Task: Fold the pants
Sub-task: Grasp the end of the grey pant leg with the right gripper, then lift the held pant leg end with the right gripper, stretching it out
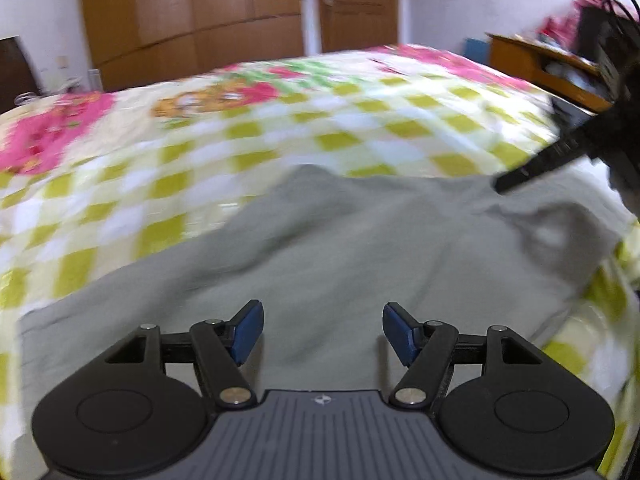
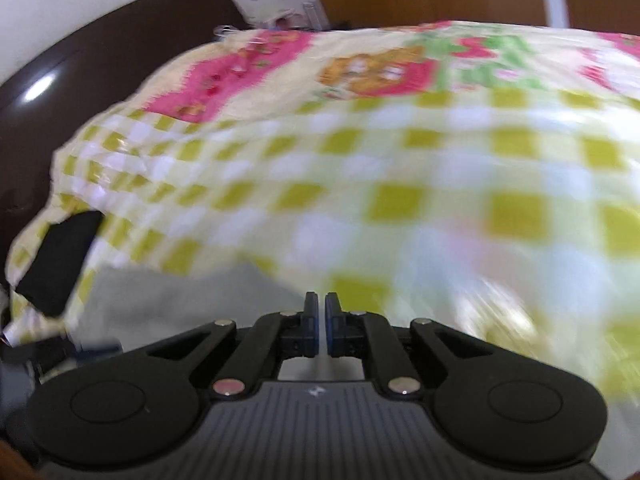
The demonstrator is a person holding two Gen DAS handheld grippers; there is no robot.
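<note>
Grey pants (image 1: 340, 248) lie spread flat on the checked bedspread (image 1: 280, 136), filling the lower half of the left wrist view. My left gripper (image 1: 323, 312) hovers just over them, open, with nothing between its blue pads. From the right edge of that view, a black finger (image 1: 536, 164) of my right gripper reaches down to the pants' far edge. In the blurred right wrist view, my right gripper (image 2: 322, 300) is over the bedspread (image 2: 400, 160). Its jaws are drawn together to a thin slit, and no cloth shows between them. A corner of the pants (image 2: 180, 296) lies to its left.
A brown wardrobe (image 1: 192, 12) and a door (image 1: 356, 4) stand beyond the bed. A cluttered wooden desk (image 1: 540, 60) is at the right. The dark headboard (image 2: 100, 60) runs along the bed's left side, with a black object (image 2: 60, 256) near that edge.
</note>
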